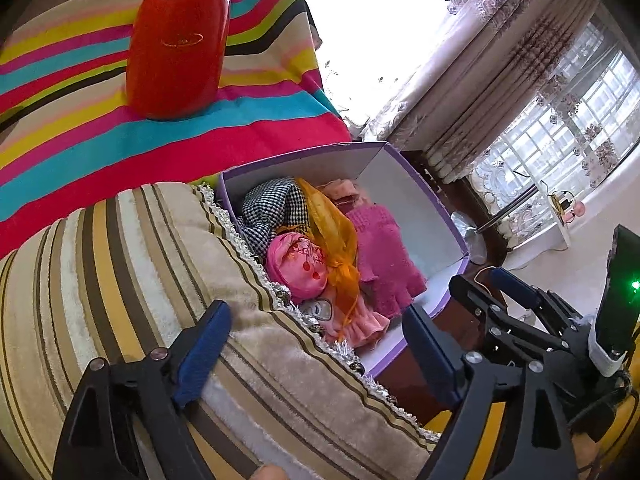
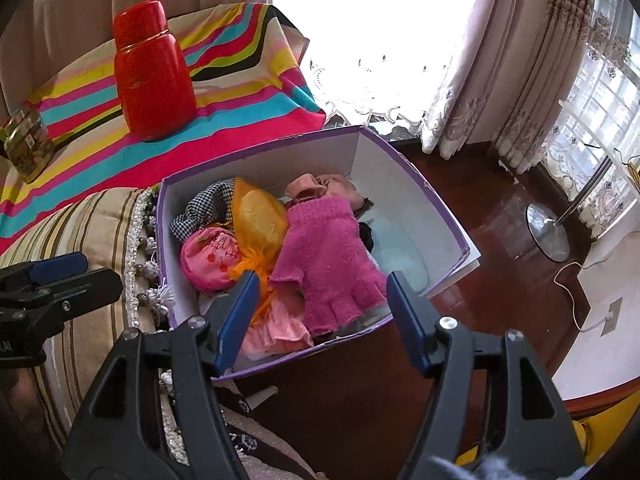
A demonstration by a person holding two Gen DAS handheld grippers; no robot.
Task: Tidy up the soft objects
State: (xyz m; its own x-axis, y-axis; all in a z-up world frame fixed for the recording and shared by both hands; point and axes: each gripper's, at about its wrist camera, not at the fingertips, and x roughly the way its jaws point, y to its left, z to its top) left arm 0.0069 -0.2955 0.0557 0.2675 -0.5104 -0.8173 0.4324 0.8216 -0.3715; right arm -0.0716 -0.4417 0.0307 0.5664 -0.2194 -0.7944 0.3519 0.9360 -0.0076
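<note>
Soft objects fill a purple-rimmed box point(image 2: 372, 148) beyond both tools: the right tool point(image 2: 322, 322) and left tool point(image 1: 316, 354) spread, pinching nothing. A pink fingerless glove point(image 2: 324, 260) lies on top, a striped cushion point(image 1: 132, 264) alongside, a red flask point(image 2: 152, 76) on striped cloth point(image 1: 200, 136) behind.

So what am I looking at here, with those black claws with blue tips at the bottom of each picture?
Those are two hand-held grippers; a person carries one in each hand, and each has a camera looking along its fingers. One picture is from the left gripper, the other from the right gripper. Both stand open and hold nothing. Ahead is a purple box filled with soft things: a pink knitted glove, an orange gauze cloth, a checked cloth, a pink embroidered pouch. Beside it lies a striped cushion. A red flask stands on the striped cloth behind.
</note>
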